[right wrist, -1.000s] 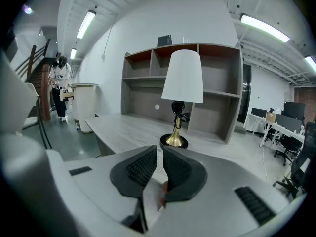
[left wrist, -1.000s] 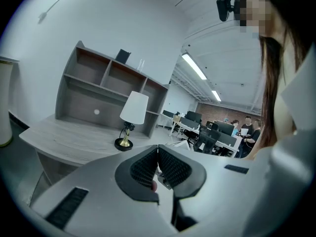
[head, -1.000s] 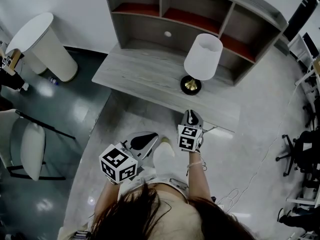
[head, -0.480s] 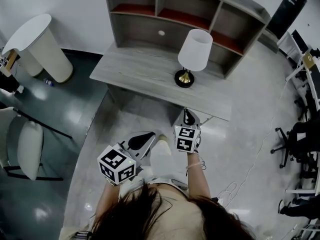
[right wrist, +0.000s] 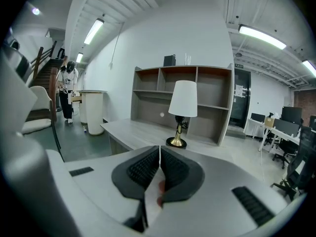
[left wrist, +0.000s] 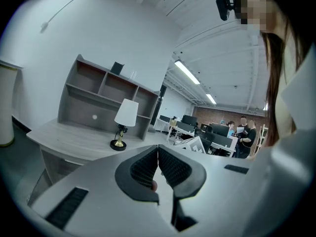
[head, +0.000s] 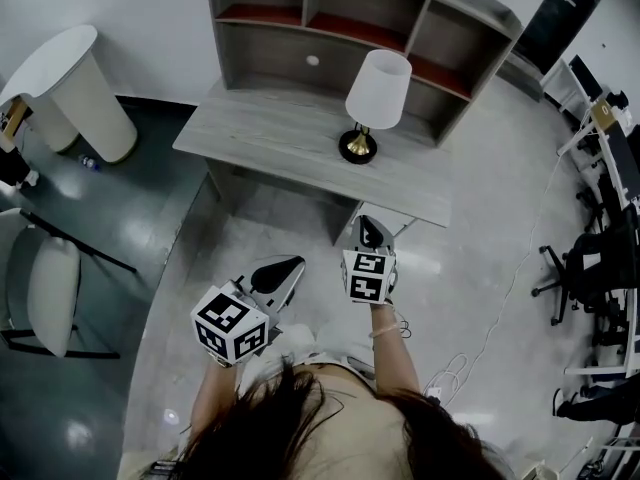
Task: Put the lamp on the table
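Stepping back over the last second, the person has carried both grippers away from the grey wood-grain table [head: 270, 138], and its front edge now lies well apart from them. On that table stands the lamp [head: 375, 98], with a white shade, thin stem and round brass base. It is upright, on the right half of the tabletop, just in front of the grey open shelf unit with red-lined compartments [head: 330, 23] that rises along the table's back.

The left gripper [head: 285, 268] [left wrist: 158, 163] is held low over the pale floor [head: 480, 268]. Its dark ribbed jaws are pressed together with nothing between them. The right gripper [head: 366, 230] [right wrist: 159, 168] points toward the lamp from a distance, and its jaws also meet and grip nothing.

A tall white cylindrical stand [head: 80, 83] sits off to the left of the table, on darker glossy flooring.
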Demonstrator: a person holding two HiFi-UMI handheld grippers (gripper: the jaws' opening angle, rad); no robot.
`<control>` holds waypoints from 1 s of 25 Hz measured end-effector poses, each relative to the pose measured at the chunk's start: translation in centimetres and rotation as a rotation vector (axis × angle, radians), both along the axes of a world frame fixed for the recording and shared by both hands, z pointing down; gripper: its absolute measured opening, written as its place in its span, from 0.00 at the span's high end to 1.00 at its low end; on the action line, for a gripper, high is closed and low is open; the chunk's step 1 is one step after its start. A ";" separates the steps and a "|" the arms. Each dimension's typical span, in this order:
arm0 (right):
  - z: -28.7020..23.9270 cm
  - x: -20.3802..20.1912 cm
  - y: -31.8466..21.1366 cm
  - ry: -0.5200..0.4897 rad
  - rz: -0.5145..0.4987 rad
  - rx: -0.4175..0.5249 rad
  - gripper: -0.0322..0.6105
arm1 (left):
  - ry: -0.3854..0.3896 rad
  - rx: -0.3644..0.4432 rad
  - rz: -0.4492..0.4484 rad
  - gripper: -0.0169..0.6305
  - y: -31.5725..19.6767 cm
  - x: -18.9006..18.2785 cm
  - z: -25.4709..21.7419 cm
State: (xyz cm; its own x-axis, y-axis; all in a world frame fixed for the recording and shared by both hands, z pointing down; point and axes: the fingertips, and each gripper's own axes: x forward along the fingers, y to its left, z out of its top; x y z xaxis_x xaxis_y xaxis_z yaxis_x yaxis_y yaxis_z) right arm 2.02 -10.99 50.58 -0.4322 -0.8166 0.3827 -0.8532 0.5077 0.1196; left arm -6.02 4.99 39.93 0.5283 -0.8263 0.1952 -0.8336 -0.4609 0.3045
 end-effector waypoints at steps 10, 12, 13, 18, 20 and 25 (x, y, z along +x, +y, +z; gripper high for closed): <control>-1.2 1.6 2.8 -0.007 -0.018 0.013 0.90 | -0.027 0.012 0.001 0.95 0.8 1.7 -0.5; -1.5 2.2 3.5 -0.007 -0.022 0.018 0.90 | -0.029 0.011 0.005 0.95 1.3 2.5 -0.6; -1.7 2.5 3.9 -0.010 -0.023 0.019 0.90 | -0.029 0.010 0.007 0.95 1.6 3.0 -0.6; -2.6 4.5 5.9 -0.017 -0.028 0.028 0.90 | -0.027 0.008 0.020 0.95 3.1 5.4 -0.8; -2.6 5.2 6.8 -0.014 -0.031 0.031 0.90 | -0.026 0.006 0.020 0.95 3.9 6.1 -0.7; -2.5 6.8 8.7 -0.006 -0.043 0.038 0.90 | -0.031 0.006 0.009 0.95 5.7 7.8 -0.5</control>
